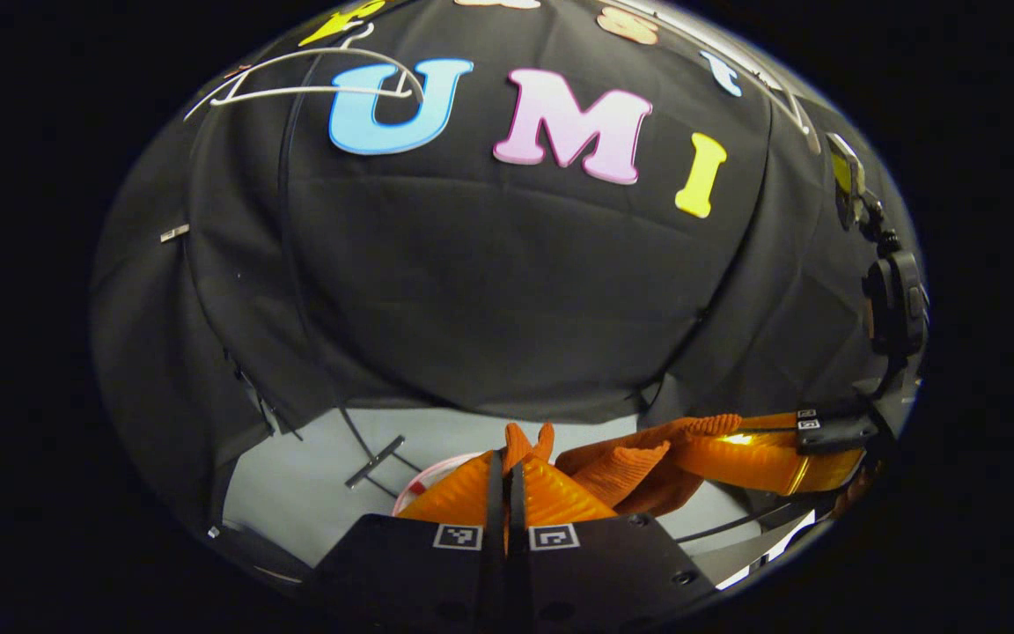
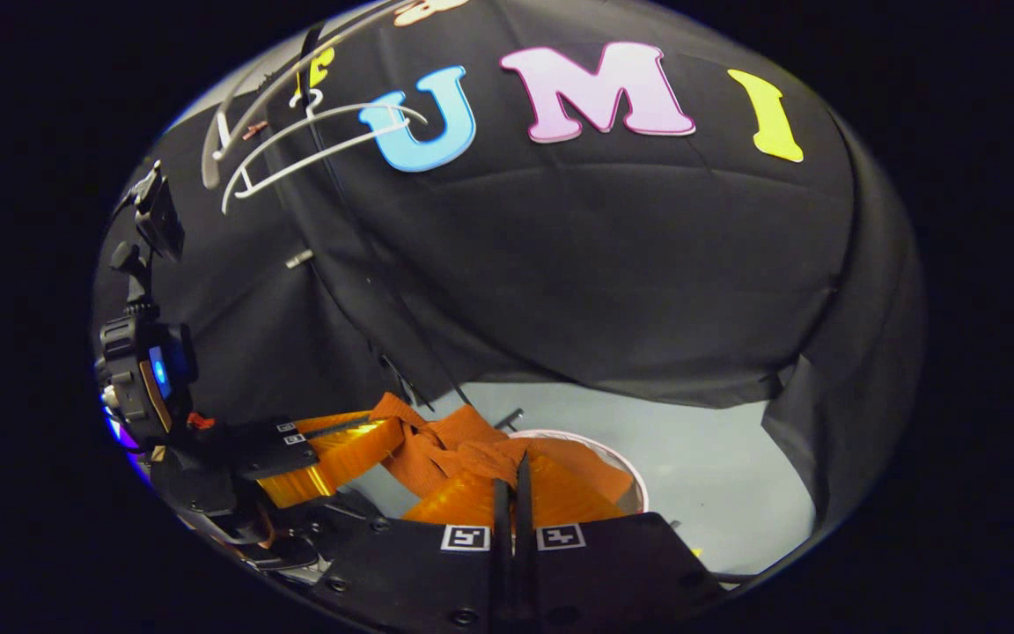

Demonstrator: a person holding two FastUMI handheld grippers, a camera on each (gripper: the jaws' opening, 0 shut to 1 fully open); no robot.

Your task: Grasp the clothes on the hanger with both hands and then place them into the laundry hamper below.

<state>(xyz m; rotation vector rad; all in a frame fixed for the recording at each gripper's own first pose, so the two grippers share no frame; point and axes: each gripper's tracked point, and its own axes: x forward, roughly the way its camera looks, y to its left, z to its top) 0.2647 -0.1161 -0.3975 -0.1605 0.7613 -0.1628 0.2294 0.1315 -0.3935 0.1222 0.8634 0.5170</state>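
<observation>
- Since both grippers pinch the orange garment (image 2: 459,449) at separate points, the cloth hangs spread between them rather than bunched, which should make it easier to lower into the hamper (image 2: 626,462)
- left gripper (image 1: 507,493): jaws nearly closed, a fold of orange cloth sticks up between the fingertips, so it is holding the garment
- right gripper (image 2: 511,497): jaws narrow too, orange fabric gathered right at the tips; judged clamped on the garment
- in the right gripper view the left gripper sits off to the left side, low, with the cloth running from it toward the near fingers
- in the left gripper view the right gripper (image 1: 811,445) is at the right, with the orange cloth trailing from it
- hamper: pale round rim just beyond the right fingertips, part of the garment lies over or inside it; cannot tell how deep
- hamper rim (image 1: 415,484) also peeks beside the left fingers
- white hanger (image 2: 313,141) hangs bare high on the booth wall, well apart from the cloth, so the garment is already off it
- judgement: placing stage, release not yet done; risk is cloth draping over the rim instead of dropping in
</observation>
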